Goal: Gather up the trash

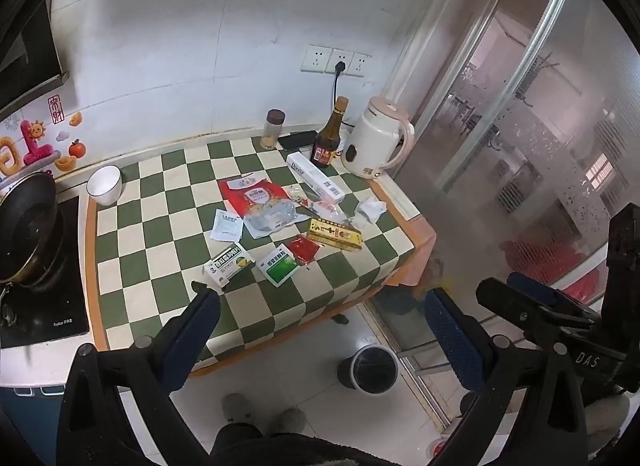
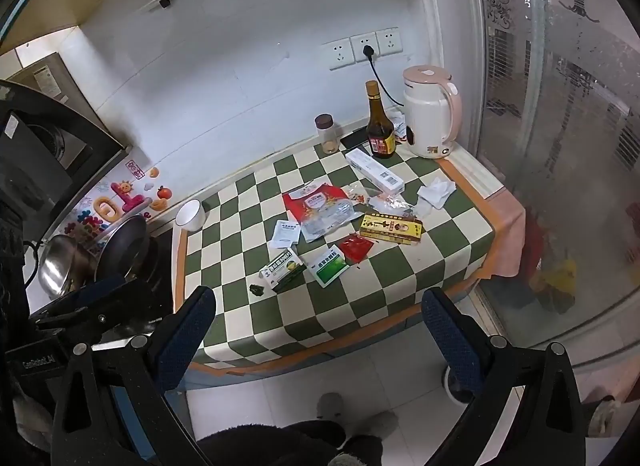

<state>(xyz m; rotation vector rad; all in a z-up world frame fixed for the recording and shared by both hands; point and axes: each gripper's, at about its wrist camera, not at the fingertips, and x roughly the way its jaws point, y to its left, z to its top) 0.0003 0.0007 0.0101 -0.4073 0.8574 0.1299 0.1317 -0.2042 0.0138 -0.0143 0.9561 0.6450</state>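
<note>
Two hand-held grippers hang spread and empty-handed above the near edge of a kitchen table (image 1: 132,266) covered in green-and-white checks: the left gripper (image 1: 320,306) and the right gripper (image 2: 320,306) each hold nothing, well short of the litter. A trash can (image 1: 370,368) stands on the floor tiles below the table's near corner, between the left gripper's fingers in its view. Nearest on the cloth lie a green-and-white medicine box (image 1: 229,264) and a green sachet (image 1: 280,266), with a red sauce packet (image 1: 303,250) just beyond. Farther in sit a yellow box (image 1: 334,234), a white leaflet (image 1: 227,225), a torn red-and-clear bag (image 1: 260,205) and crumpled tissue (image 1: 370,209). A long white carton (image 1: 314,177) appears to read "Durex". At the wall stand a dark bottle (image 1: 328,135), a spice jar (image 1: 273,129) and a white kettle (image 1: 378,141). The left gripper view shows "DAS" on the other gripper's body; the right shows "GenRobot.AI".
</note>
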